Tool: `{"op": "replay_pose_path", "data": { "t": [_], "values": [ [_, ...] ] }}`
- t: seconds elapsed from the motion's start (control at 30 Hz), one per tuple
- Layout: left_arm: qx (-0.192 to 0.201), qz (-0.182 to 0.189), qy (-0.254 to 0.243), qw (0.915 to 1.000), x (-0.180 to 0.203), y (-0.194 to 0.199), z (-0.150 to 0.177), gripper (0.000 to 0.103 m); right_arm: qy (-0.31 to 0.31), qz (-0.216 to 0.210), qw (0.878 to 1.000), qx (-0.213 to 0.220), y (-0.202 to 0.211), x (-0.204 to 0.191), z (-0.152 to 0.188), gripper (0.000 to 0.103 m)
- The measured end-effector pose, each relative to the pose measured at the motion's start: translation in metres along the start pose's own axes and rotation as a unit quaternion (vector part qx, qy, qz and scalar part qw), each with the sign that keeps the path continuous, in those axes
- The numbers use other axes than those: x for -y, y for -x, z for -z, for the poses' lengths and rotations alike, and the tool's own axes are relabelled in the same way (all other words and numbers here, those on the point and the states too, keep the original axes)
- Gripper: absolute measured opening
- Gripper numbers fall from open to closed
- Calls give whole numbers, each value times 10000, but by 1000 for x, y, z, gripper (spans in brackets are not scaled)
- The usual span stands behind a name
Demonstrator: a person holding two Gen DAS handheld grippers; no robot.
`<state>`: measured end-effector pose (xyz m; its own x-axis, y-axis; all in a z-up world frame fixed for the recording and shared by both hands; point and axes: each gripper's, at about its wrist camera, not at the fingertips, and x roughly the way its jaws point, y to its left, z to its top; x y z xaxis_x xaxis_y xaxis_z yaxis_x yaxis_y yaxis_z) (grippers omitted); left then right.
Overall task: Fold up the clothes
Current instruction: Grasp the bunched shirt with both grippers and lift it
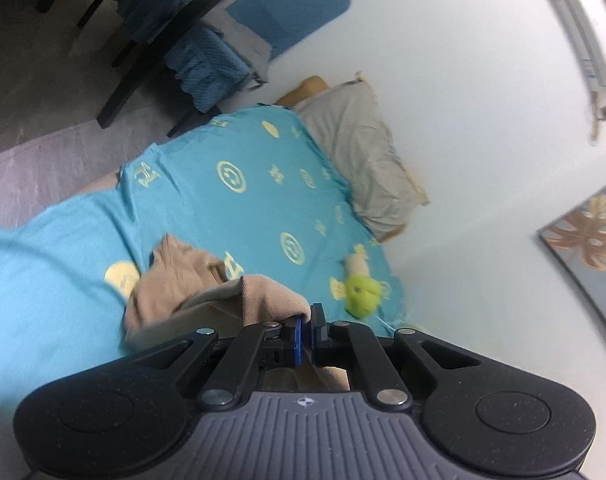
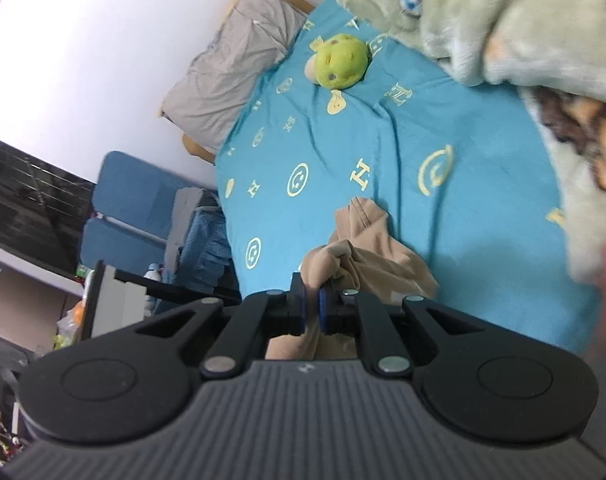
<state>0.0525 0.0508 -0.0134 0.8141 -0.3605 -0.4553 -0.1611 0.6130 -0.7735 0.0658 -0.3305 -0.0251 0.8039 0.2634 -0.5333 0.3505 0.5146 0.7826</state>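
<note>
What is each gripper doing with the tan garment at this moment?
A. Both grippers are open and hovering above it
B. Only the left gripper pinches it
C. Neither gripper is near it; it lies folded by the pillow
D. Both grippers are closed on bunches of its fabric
D: the left gripper and the right gripper each have their blue pads pressed onto a bunch of the tan garment, which hangs crumpled over the blue bedsheet.

Black linkage arms, silver rivets, blue-padded fingers [image 1: 299,336], ribbed grey body
</note>
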Motion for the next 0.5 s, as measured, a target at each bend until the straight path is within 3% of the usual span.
{"op": "replay_pose_path", "data": {
  "t": [0.13,0.3,0.5],
  "values": [
    [-27,-372,-139,9992,-9,-62,-25,5,101,269,9994,-185,-65,-10,-21,10],
    [-180,-785,-633,9947,-35,-140,-42,6,31,541,9971,-526,-144,6,-33,10],
    [-232,-953,-1153,9885,-60,-188,-42,6,449,834,9930,-713,-192,13,-30,11]
  ]
}}
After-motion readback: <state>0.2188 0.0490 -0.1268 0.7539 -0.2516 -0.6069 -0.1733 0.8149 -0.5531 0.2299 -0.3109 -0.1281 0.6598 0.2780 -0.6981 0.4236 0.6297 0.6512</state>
